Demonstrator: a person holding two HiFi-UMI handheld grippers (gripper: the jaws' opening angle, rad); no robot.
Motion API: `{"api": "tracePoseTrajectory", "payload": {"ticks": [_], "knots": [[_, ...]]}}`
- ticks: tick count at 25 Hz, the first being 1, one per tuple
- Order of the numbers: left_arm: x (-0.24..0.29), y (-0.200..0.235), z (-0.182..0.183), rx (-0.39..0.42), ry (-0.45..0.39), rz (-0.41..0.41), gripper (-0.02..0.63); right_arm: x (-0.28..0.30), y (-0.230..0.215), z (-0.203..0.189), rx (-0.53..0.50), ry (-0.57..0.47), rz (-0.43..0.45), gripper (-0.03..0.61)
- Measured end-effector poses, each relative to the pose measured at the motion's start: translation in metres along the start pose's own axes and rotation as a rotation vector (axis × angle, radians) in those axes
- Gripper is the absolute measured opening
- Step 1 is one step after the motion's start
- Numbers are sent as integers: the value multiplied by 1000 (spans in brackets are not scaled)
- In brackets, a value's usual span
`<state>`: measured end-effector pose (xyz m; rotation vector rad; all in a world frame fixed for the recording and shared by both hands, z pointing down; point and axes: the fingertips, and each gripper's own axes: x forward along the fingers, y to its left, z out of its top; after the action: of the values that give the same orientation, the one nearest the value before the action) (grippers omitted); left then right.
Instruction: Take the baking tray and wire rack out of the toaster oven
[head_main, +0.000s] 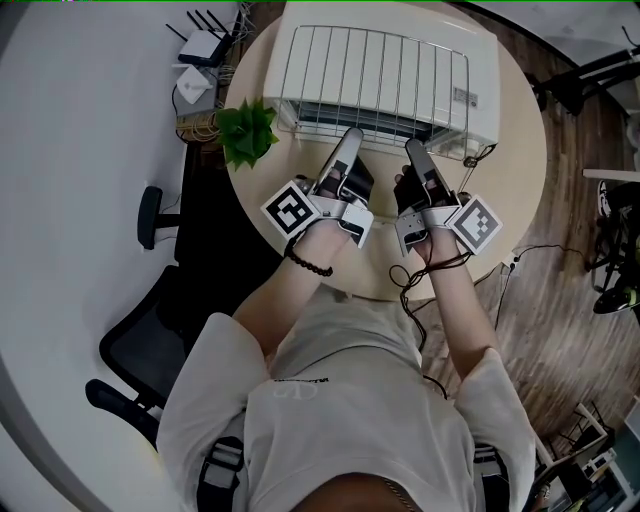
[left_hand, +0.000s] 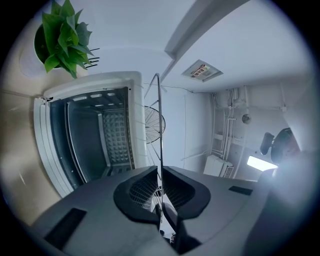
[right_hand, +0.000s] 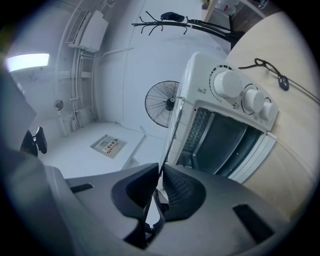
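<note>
Left hand-held gripper (head_main: 349, 136) and right hand-held gripper (head_main: 412, 148) are each clamped on the near edge of the wire rack (head_main: 370, 75), which you are holding above the toaster oven (head_main: 484, 95). Rack removal is in hand. Next, lower it flat onto the worktop (head_main: 520, 175), then fetch the baking tray.

I saw the metal wire rack (head_main: 370, 72) over the white toaster oven (head_main: 485, 75), which stood on the round table (head_main: 522, 185), with the green potted plant (head_main: 247, 130) on its left.
</note>
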<state>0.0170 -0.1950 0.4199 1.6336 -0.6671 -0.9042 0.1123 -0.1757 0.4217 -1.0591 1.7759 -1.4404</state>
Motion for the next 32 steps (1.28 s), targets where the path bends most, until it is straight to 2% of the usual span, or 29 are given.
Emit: {"api": "tracePoseTrajectory", "payload": {"ticks": [7,15,21,25,27,29,32], "knots": [[23,3,9,-8,-10,-19,31,16,-2,16,-1,-22,-12,29],[42,8,14,-56,-18,-20,31,31,-7,31,33,-53,-49,29],[41,8,14,-28,-20,-10,39,32,-6,32,52,-51,-37,29],[39,0,13,2,-6,-38,135,30,-4,29,56,-48,-22,51],[37,-2,12,17,1,-48,177,29,-2,27,48,-44,-5,92],[32,-2,12,33,4,-46,213,27,1,23,34,-35,7,103],[20,1,8,43,9,-39,224,20,3,16,26,-32,22,103]]}}
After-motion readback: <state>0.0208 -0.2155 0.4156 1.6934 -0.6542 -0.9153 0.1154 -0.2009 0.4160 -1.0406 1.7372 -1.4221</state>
